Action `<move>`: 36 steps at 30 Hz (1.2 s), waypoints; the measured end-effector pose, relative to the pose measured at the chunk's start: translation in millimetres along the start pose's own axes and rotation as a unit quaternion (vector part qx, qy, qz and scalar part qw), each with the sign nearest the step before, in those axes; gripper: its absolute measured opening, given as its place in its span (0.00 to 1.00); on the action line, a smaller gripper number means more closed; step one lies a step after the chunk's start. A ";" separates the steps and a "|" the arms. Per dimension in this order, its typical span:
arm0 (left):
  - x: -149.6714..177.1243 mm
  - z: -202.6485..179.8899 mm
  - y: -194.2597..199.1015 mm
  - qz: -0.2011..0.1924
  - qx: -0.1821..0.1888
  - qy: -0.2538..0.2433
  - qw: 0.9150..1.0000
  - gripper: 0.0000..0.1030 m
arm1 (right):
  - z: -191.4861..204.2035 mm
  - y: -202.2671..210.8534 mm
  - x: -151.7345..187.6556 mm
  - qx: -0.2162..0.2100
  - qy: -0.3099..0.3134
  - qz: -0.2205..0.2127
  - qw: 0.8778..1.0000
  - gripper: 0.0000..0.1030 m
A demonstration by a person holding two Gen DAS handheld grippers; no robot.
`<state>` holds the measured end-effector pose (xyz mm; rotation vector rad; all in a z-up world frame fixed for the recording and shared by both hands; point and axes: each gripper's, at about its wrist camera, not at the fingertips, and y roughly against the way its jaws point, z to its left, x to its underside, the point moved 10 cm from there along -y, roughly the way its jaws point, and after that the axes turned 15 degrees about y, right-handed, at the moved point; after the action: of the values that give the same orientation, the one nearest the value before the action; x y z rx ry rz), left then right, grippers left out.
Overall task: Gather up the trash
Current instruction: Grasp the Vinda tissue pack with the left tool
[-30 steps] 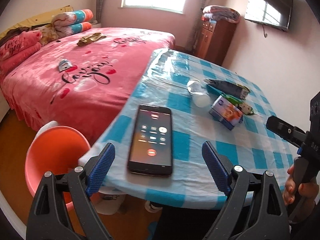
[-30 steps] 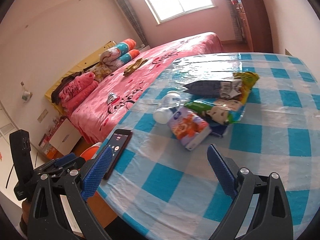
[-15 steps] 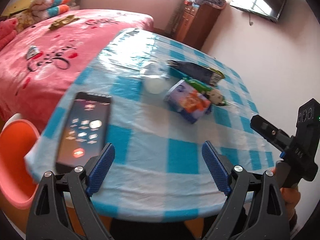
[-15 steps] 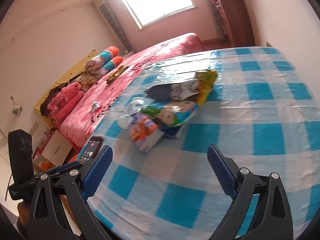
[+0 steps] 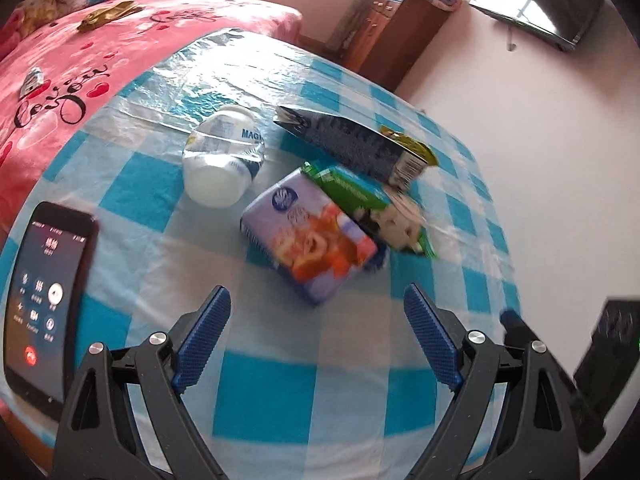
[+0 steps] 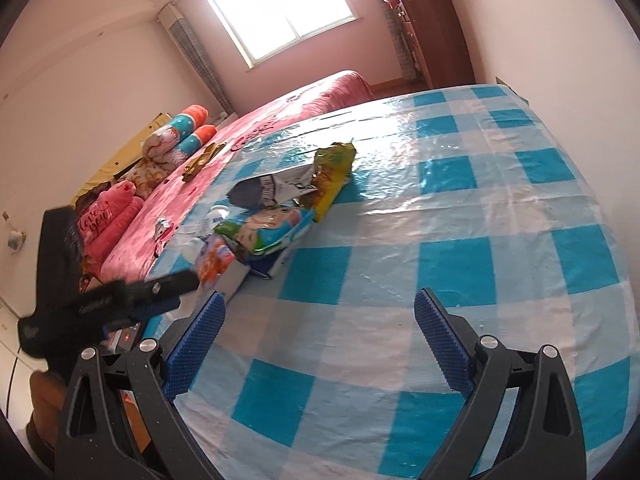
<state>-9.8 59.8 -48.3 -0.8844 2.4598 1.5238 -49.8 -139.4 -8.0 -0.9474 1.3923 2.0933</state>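
Note:
A heap of trash lies on the blue-checked table (image 5: 280, 392): a purple tissue pack (image 5: 310, 240), a clear plastic bottle (image 5: 222, 164) on its side, a green snack bag (image 5: 372, 204) and a dark bag (image 5: 352, 140) over a yellow wrapper (image 5: 412, 148). My left gripper (image 5: 316, 308) is open just short of the tissue pack, with nothing between its fingers. My right gripper (image 6: 320, 308) is open over bare cloth. The heap sits to its upper left: the dark bag (image 6: 272, 190), yellow wrapper (image 6: 332, 168), green bag (image 6: 268, 232) and tissue pack (image 6: 216, 260).
A lit phone (image 5: 44, 300) lies at the table's left edge. A pink bed (image 5: 80, 64) runs along the table's left side. A wooden cabinet (image 5: 396, 36) and a wall TV (image 5: 540, 4) stand behind. The left gripper's body (image 6: 120, 296) crosses the right wrist view.
My left gripper swung right from the phone toward the tissue pack. My right gripper moved forward over the cloth, and the heap slid to its left. Both stayed open.

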 end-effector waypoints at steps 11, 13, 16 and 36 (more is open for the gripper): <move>-22.8 -5.7 -31.5 -0.005 -0.021 0.041 0.999 0.86 | -11.6 -3.8 5.9 -0.008 -0.011 0.003 1.000 0.92; -25.5 -6.2 -33.6 -0.008 -0.027 0.036 0.999 0.86 | -13.0 -4.6 7.0 -0.009 -0.012 0.004 1.000 0.92; -28.2 -5.5 -36.3 -0.012 -0.039 0.029 0.999 0.86 | -13.8 -6.6 7.7 -0.011 -0.013 0.006 1.000 0.92; -27.2 11.2 -27.5 -0.022 -0.051 -0.010 0.998 0.52 | 15.8 -51.4 -12.6 -0.050 0.036 0.041 0.997 0.92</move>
<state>25.0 71.7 -64.8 -0.9291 2.3517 1.6476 -10.7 -104.8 -25.9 -1.0309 1.3961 2.2274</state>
